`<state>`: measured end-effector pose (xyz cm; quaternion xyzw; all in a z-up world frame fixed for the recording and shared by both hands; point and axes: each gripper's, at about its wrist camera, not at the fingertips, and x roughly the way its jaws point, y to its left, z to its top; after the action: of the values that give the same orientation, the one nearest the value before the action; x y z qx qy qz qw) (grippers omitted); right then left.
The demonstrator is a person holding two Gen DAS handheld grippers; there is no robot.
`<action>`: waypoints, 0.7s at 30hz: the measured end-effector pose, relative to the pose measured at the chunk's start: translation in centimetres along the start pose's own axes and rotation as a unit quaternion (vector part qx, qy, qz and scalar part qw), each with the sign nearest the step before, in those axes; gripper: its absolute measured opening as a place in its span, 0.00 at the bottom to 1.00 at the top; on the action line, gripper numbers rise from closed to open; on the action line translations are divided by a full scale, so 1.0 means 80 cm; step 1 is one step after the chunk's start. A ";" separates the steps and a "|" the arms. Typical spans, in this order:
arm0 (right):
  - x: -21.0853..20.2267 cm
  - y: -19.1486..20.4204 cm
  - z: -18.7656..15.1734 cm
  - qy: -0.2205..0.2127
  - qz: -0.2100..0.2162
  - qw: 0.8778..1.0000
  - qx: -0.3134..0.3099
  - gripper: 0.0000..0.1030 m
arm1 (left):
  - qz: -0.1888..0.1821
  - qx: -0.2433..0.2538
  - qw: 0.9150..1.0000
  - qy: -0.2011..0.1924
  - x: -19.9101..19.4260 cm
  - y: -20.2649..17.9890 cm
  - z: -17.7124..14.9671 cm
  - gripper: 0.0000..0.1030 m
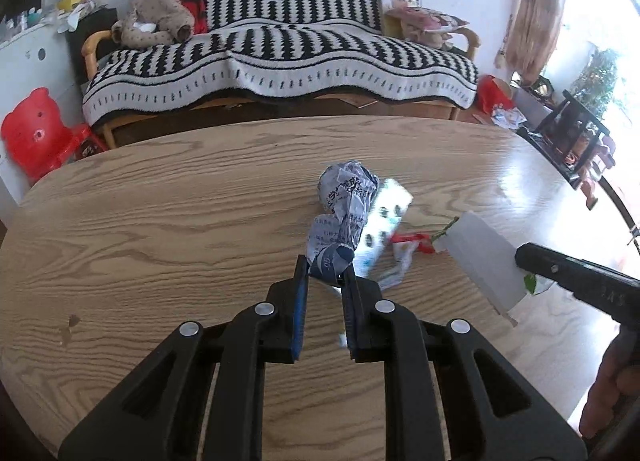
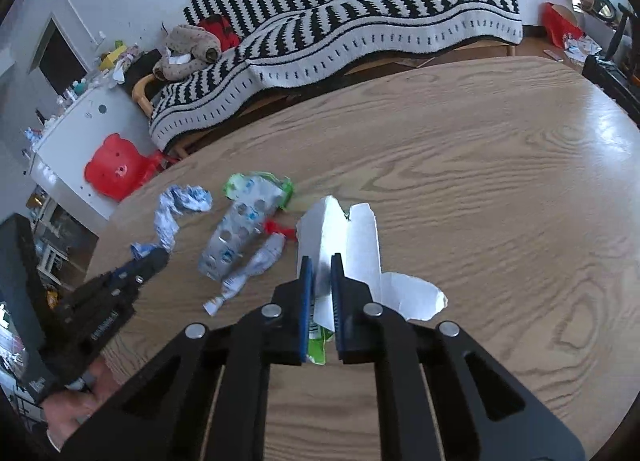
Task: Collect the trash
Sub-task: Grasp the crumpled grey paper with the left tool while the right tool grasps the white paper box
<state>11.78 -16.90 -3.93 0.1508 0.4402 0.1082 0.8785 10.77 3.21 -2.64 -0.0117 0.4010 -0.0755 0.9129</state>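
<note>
L gripper [image 1: 325, 275] clamped on crumpled paper [image 1: 346, 197] | R gripper [image 2: 320, 275] clamped on torn white carton [image 2: 340, 237] | blister pack [image 2: 236, 237] + wrappers lay on wooden table [image 2: 480, 181]

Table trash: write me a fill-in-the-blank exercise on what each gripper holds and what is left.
1. The left gripper is shut on the crumpled ____.
2. The right gripper is shut on the torn white ____.
3. The blister pack lies on the ____, gripped by neither.
4. The red chair is shaped like a ____.

Missing words: paper; carton; table; bear
</note>
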 end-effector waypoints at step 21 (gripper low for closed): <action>0.031 -0.021 -0.025 0.043 -0.048 0.998 -0.025 0.79 | -0.025 0.023 0.999 0.005 -0.011 -0.046 -0.007 0.15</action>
<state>11.73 -17.35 -7.49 0.1028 0.4815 0.0836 0.8664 9.31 -0.28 -2.03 -0.0008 0.4032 -0.1077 0.9087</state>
